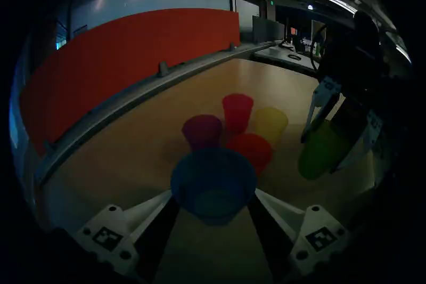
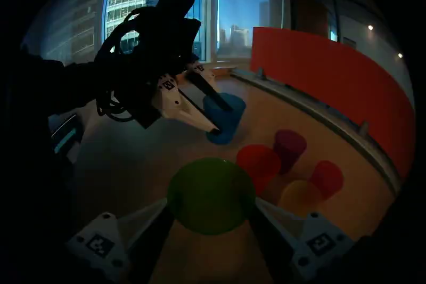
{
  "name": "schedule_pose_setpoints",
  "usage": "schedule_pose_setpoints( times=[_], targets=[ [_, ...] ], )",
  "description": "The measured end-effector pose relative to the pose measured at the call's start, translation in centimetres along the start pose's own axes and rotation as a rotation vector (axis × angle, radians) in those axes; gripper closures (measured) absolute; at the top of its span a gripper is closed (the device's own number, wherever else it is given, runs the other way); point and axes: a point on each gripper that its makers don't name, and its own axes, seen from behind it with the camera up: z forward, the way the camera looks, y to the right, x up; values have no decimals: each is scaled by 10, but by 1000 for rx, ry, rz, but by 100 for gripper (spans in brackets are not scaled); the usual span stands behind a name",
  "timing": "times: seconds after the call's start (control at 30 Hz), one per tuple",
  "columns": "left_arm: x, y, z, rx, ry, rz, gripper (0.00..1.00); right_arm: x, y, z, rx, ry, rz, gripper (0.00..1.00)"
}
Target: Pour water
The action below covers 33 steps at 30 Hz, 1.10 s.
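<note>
My left gripper (image 1: 213,199) grips the blue cup (image 1: 213,180); my right gripper (image 2: 211,207) grips the green cup (image 2: 210,193). Both cups hang above the wooden table (image 1: 133,156), apart. In the left gripper view, green lies right of blue. Pouring probably requires bringing their rims together.

Table (image 1: 122,161) w/ purple cup (image 1: 202,130), pink cup (image 1: 237,113), yellow cup (image 1: 270,124), red cup (image 1: 250,151).

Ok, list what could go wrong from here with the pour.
1. The blue cup in the left gripper and the green cup in the right gripper are held apart in the air; a pour across that gap may spill on the table.
2. The red cup and purple cup stand near both; a swing could knock them over.
</note>
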Motion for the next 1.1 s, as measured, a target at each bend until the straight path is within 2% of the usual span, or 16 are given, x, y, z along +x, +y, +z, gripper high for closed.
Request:
schedule_pose_setpoints(
  times=[0.47, 0.8, 1.1],
  targets=[
    [29, 9, -45, 62, 129, -10, 18, 26, -10, -23, -17, 64, -4, 12],
    [47, 15, -75, 90, 224, -49, 18, 46, -17, -42, -29, 127, -4, 12],
    [54, 21, -97, 111, 281, -66, 18, 60, -21, -56, -47, 176, -9, 12]
  ],
)
